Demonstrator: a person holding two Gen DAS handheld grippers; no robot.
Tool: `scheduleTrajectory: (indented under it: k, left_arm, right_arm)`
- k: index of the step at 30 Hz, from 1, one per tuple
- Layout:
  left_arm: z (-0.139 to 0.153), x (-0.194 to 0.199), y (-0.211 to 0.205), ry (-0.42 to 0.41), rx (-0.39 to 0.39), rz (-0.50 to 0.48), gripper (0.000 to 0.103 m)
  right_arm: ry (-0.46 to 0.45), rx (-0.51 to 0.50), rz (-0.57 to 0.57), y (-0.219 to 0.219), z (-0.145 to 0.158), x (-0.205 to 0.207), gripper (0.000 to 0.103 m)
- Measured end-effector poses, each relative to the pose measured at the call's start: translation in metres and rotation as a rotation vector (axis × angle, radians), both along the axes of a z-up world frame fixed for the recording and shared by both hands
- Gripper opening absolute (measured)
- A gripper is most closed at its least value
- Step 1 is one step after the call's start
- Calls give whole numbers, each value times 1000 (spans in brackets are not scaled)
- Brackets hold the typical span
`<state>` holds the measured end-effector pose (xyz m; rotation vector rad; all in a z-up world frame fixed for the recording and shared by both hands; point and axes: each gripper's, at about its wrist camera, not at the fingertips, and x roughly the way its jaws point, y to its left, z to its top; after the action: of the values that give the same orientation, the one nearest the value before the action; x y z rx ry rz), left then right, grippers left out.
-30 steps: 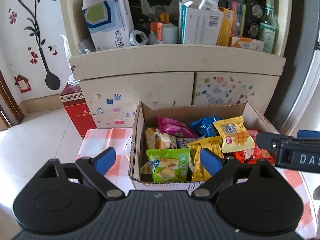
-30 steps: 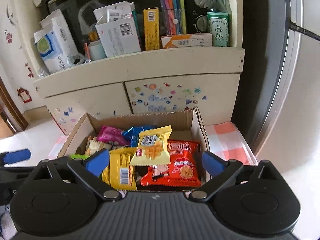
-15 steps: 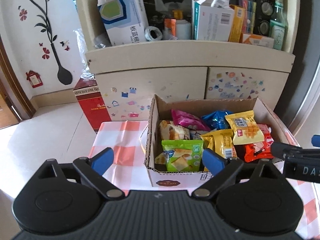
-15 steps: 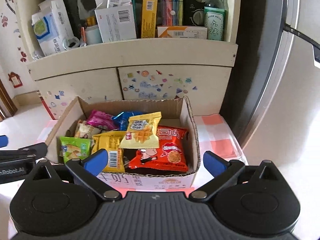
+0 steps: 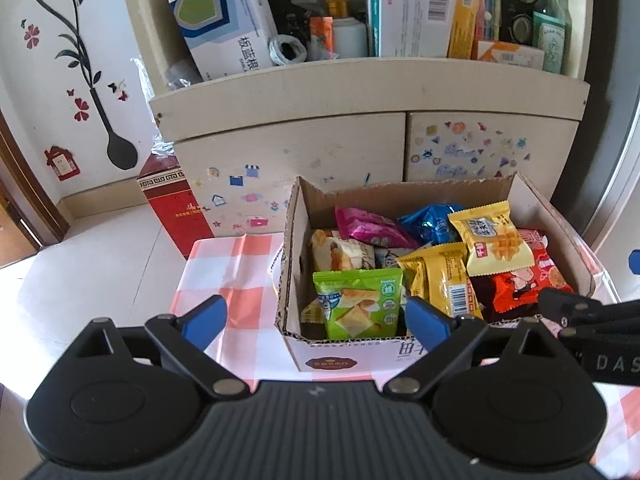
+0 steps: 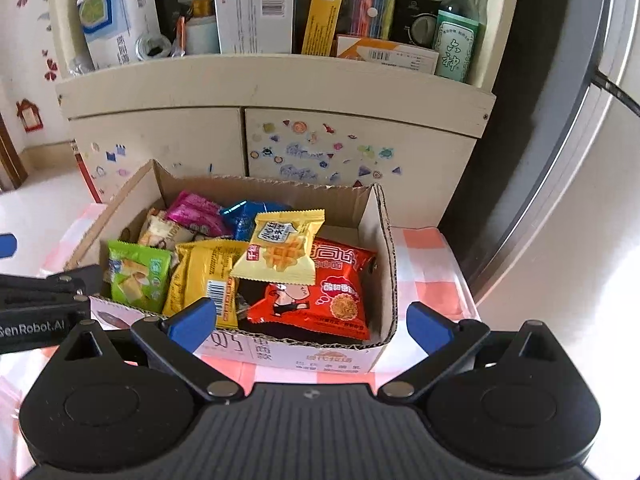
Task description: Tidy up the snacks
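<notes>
An open cardboard box [image 5: 292, 240] [image 6: 384, 240] holds several snack packets: a green one [image 5: 358, 300] [image 6: 138, 270], a yellow waffle packet [image 5: 496, 242] [image 6: 282, 246] on top, a red one [image 5: 528, 280] [image 6: 324, 294], a dark yellow one [image 5: 444, 284] [image 6: 204, 274], plus pink [image 5: 366, 226] and blue [image 5: 432, 224] packets at the back. My left gripper [image 5: 314, 316] is open and empty, in front of the box's left near corner. My right gripper [image 6: 310, 322] is open and empty, in front of the box's right near side.
The box sits on a red-and-white checked cloth [image 5: 224, 276] [image 6: 428, 280]. Behind it stands a cream cabinet [image 5: 320, 140] with a cluttered shelf of boxes and a green bottle [image 6: 454, 40]. A red carton [image 5: 172, 204] stands on the floor at left.
Both grippers have drawn back and risen from over the box to in front of it. Both stay open. The snacks have not moved.
</notes>
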<state>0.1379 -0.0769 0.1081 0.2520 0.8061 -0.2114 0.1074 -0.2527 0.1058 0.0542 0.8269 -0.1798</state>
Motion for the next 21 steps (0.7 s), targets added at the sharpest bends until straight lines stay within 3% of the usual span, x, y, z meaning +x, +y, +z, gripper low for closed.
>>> scheduleTrajectory:
  k: [21]
  left_arm:
    - [-10,5,-13,10,59,16,96]
  right_arm:
    - [30,-34,0,2,-9,13,103]
